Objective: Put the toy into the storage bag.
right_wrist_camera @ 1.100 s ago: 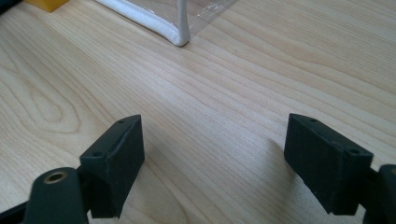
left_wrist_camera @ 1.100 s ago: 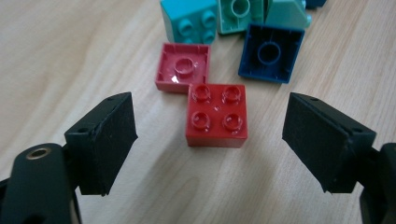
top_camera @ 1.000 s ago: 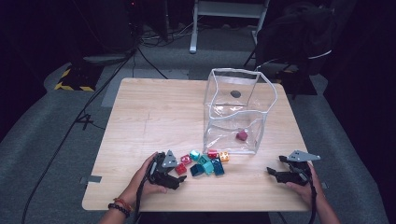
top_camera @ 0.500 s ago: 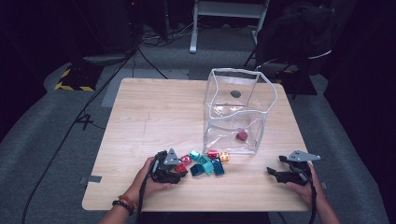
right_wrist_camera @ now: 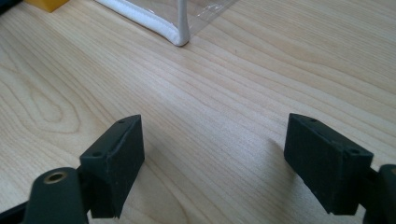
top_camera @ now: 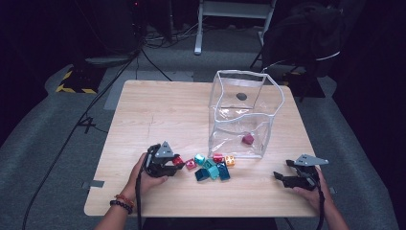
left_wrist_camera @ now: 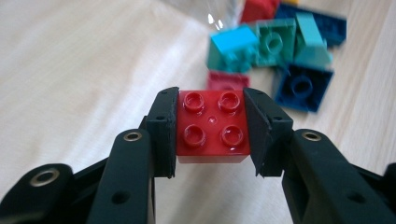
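My left gripper [top_camera: 175, 163] is shut on a red four-stud brick [left_wrist_camera: 212, 128], whose sides the pads press; its jaws have just been closing onto it. The brick [top_camera: 178, 161] hangs a little above the table, left of a pile of loose bricks [top_camera: 211, 167] in teal, blue, red and orange. At the front right my right gripper [top_camera: 282, 170] rests open near the table edge, and bare wood lies between its fingers [right_wrist_camera: 116, 158]. A clear soft-walled box [top_camera: 221, 120] stands behind the pile with one dark red brick [top_camera: 247, 139] inside.
The wooden table [top_camera: 158, 115] is bare at the back left. A white-edged corner of the box [right_wrist_camera: 177, 32] lies ahead of the right gripper. Cables and a chair base sit on the floor beyond the table.
The left gripper's jaws have closed from wide open onto the red brick and the hand has risen slightly with it. The right gripper has stayed where it was.
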A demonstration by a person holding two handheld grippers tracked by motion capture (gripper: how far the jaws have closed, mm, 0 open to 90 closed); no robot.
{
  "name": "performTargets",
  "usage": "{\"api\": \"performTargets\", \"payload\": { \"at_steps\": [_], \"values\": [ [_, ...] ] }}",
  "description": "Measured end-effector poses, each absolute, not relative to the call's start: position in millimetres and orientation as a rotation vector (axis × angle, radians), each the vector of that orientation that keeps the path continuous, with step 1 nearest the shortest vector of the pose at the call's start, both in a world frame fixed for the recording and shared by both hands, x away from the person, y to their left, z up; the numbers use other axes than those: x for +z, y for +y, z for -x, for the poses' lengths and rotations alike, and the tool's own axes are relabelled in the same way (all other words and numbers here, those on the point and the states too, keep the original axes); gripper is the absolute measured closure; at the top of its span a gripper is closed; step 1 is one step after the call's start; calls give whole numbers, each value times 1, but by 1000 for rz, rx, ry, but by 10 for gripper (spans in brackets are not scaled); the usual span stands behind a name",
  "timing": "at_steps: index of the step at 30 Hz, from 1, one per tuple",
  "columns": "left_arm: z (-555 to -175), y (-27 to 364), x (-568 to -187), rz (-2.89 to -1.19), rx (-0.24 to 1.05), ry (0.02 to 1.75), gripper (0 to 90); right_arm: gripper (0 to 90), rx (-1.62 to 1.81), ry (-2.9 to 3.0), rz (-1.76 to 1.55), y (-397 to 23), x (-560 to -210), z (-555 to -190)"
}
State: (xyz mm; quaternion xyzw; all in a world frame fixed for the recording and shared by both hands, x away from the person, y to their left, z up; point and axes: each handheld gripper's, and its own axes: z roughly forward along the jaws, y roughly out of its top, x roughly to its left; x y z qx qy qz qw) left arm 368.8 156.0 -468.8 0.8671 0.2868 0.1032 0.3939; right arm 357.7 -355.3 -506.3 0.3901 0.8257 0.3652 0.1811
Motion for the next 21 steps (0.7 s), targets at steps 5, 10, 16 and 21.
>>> {"api": "performTargets", "payload": {
  "at_steps": [5,10,16,21],
  "values": [
    [-386,167,-450,-2153,328,759,589,205,1032,2332,-1103,-355,-506,-358],
    [-399,174,-442,-2098,342,783,588,205,1032,2332,-1102,-355,-506,-358],
    [-419,173,-427,-2086,384,810,589,205,1031,2332,-1102,-355,-506,-358],
    [-434,168,-414,-2075,423,829,588,205,1031,2332,-1102,-355,-506,-358]
  ]
}}
